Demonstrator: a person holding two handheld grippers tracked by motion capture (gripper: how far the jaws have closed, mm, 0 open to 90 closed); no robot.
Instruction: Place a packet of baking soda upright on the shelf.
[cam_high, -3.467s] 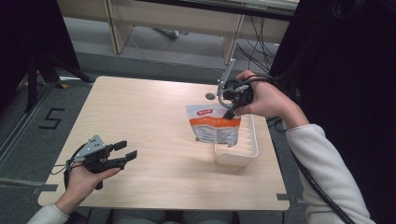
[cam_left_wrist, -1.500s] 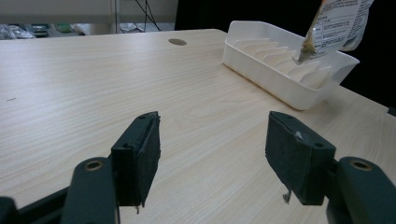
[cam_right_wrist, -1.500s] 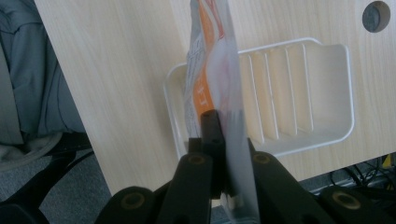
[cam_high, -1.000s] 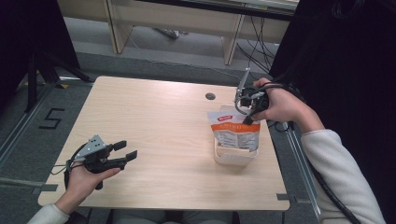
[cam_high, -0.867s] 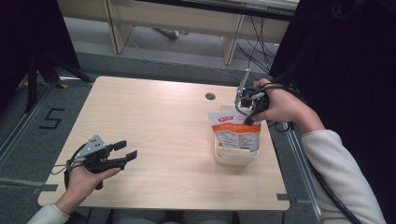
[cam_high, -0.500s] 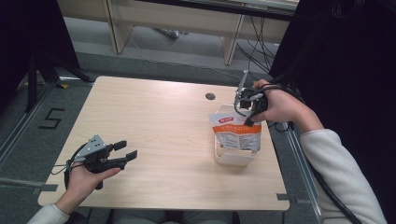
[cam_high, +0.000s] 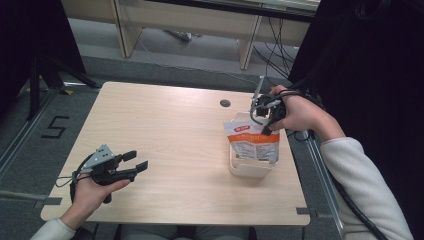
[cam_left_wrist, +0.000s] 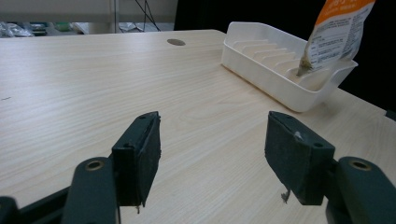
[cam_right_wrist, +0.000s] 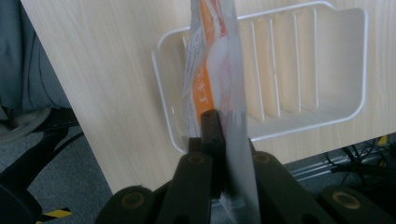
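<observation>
A: What has the right tool (cam_high: 264, 131) got?

B: Its jaws are closed on the upper edge of an orange and white pouch (cam_high: 252, 144). In the right gripper view the pouch (cam_right_wrist: 215, 70) runs edge-on straight up from between the jaws, pinched tight.

A: And below that tool?

B: A white plastic tray (cam_high: 247, 168) with ribs across its floor. The pouch hangs upright from the tool with its lower end down inside the tray. From the left gripper view the bottom corner of the pouch (cam_left_wrist: 337, 32) sits in the near end of the tray (cam_left_wrist: 261, 79); whether it rests on the floor of the tray I cannot tell.

A: The left tool?

B: The left tool (cam_high: 135, 166) is held in the person's left hand (cam_high: 87, 192) over the near corner of the table (cam_high: 165, 125), well apart from the tray. Its jaws stand wide apart with nothing between them; the left gripper view shows bare wood grain in the gap between the two pads (cam_left_wrist: 140, 156).

A: Anything ahead of it?

B: The tray and pouch lie ahead and to the right of its jaws, and a round cable hole (cam_left_wrist: 176, 42) in the table sits farther off beyond them. The right hand (cam_high: 300, 112) grips its tool just above the far end of the tray
</observation>
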